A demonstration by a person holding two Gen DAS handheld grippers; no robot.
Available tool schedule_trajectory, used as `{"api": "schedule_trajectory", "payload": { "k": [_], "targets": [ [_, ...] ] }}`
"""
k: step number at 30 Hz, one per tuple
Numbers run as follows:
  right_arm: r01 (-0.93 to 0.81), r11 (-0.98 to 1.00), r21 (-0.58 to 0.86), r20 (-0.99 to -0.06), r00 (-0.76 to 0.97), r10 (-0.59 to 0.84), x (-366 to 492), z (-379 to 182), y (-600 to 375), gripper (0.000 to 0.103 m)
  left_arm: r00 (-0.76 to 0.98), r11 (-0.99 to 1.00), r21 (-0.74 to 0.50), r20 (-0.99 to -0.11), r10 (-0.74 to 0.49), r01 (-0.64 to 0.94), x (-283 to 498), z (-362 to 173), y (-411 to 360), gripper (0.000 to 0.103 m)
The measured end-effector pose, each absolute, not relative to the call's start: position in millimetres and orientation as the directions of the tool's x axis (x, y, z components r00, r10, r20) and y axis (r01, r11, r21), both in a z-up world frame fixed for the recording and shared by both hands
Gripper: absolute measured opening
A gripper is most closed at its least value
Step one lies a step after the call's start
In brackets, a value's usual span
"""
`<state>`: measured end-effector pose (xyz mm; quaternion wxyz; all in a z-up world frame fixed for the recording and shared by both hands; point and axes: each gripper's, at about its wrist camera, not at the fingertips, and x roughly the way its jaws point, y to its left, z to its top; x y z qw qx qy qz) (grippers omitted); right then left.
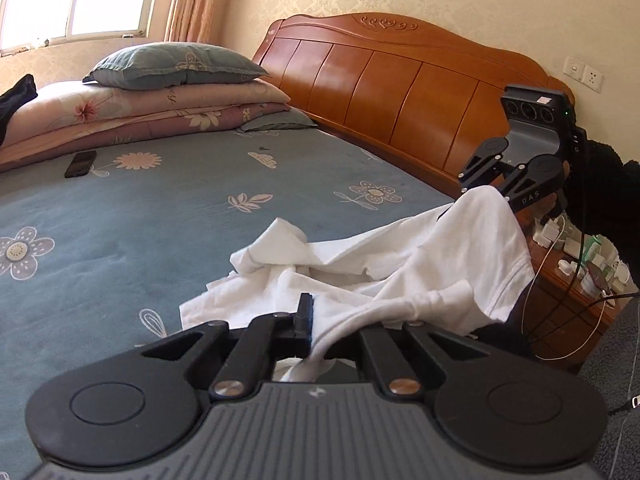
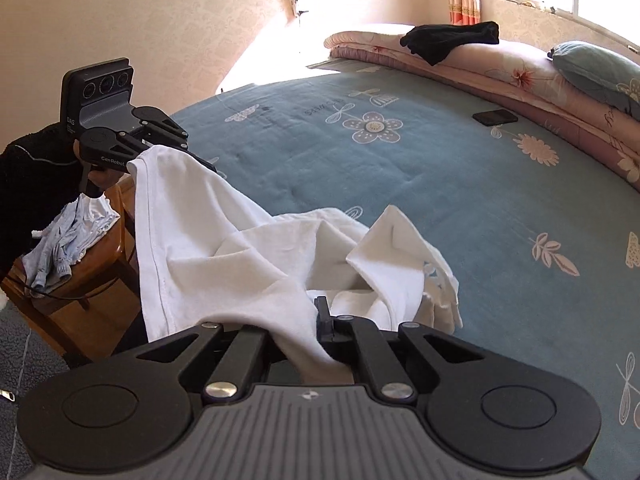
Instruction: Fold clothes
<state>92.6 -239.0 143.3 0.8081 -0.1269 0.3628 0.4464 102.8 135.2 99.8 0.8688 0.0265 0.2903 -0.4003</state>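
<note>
Left wrist view: my left hand-held gripper (image 1: 310, 330) pinches the white garment (image 1: 400, 264), my right hand-held gripper (image 2: 320, 328) clamps its other edge; the cloth sags between them onto the near blue bed (image 2: 440, 168).

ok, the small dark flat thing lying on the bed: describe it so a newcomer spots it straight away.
Start at the wooden headboard and follow the blue flowered bedsheet toward the window, up to the stack of folded pink quilts. Just in front of that stack lies a black phone, flat on the sheet. It is the only dark, hard-edged rectangle there; the other black item is soft cloth draped over the quilts.
</note>
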Motion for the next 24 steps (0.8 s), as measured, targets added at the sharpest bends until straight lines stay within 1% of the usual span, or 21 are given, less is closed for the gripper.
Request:
{"api": "schedule_trajectory", "payload": {
  "k": [4,9,11,13,16,17,19,21,24],
  "targets": [
    [-0.789,0.614,0.022,-0.562,0.498,0.660,93,223,-261,0.004,0.610,0.702,-0.063,-0.445,-0.656,0.709,101,172,140,0.001],
    [-0.758,0.648,-0.068,-0.397,0.617,0.680,89,316,-278,0.004,0.725,0.740,0.065,-0.274,-0.632,0.669,95,272,144,0.000],
    [-0.746,0.658,-0.100,-0.341,0.647,0.682,88,349,-283,0.004,0.753,0.754,0.094,-0.214,-0.622,0.650,93,305,147,0.000],
    [-0.732,0.668,-0.132,-0.308,0.671,0.675,86,373,-285,0.004,0.781,0.771,0.134,-0.169,-0.601,0.622,94,331,148,0.000],
    [-0.715,0.681,-0.160,-0.286,0.694,0.661,86,394,-288,0.004,0.797,0.781,0.158,-0.134,-0.589,0.604,93,346,146,0.001],
    [-0.714,0.682,-0.160,-0.288,0.694,0.660,87,393,-289,0.004,0.799,0.781,0.168,-0.127,-0.588,0.602,93,349,145,0.001],
    [-0.717,0.679,-0.159,-0.304,0.690,0.657,88,383,-290,0.004,0.787,0.766,0.184,-0.143,-0.600,0.616,93,342,141,0.001],
    [-0.720,0.678,-0.147,-0.357,0.678,0.643,93,357,-290,0.004,0.769,0.746,0.189,-0.194,-0.609,0.639,95,323,135,0.001],
    [-0.732,0.677,-0.082,-0.455,0.631,0.628,106,298,-287,0.004,0.728,0.726,0.152,-0.319,-0.606,0.671,105,278,125,0.001]
  ]
}}
